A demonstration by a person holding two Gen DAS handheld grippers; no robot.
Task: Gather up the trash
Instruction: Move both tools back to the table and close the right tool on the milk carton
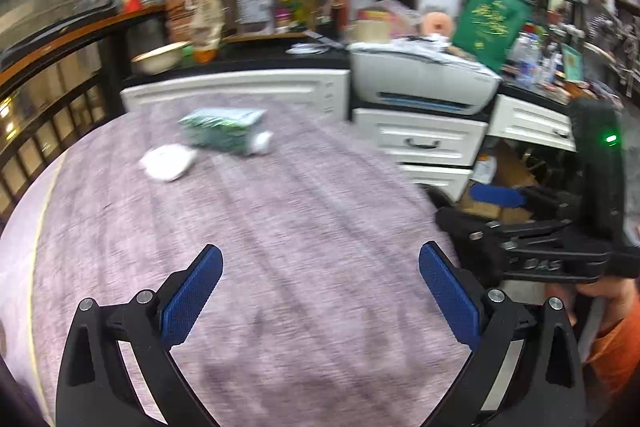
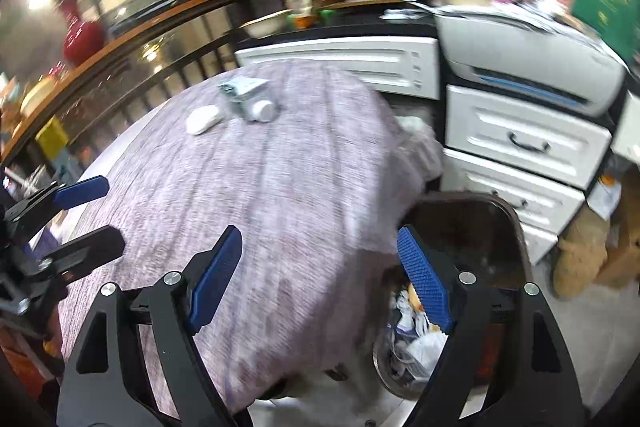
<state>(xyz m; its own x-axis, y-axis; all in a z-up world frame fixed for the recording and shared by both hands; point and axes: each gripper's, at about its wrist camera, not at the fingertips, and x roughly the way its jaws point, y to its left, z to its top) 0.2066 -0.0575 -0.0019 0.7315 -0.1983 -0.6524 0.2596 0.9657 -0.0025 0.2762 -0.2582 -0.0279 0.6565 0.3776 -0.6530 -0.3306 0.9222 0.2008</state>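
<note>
Two pieces of trash lie on the far part of the round table (image 1: 280, 227), which is covered with a mauve cloth: a green and white carton (image 1: 224, 129) lying on its side with its cap toward the cabinets, and a crumpled white wad (image 1: 168, 161) just beside it, on its left. They are near each other but I cannot tell if they touch. Both are well apart from the two grippers.

The left gripper (image 1: 320, 287) hangs over the near part of the table with its blue pads wide apart and nothing between them. The right gripper (image 2: 320, 275) is also spread open and empty; it is at the right edge of the table, partly over a dark trash bin (image 2: 516, 227) that stands on the floor just beside the table. Paper and plastic waste already lies in the bin.

I judge that the bin is placed next to the table so that a piece needs only a short way from the cloth to the drop. The open jaws fit an approach, not a carry. Probably the next step is a reach across the table to the carton or the wad. Both views are blurred, so small details are not sure.
</note>
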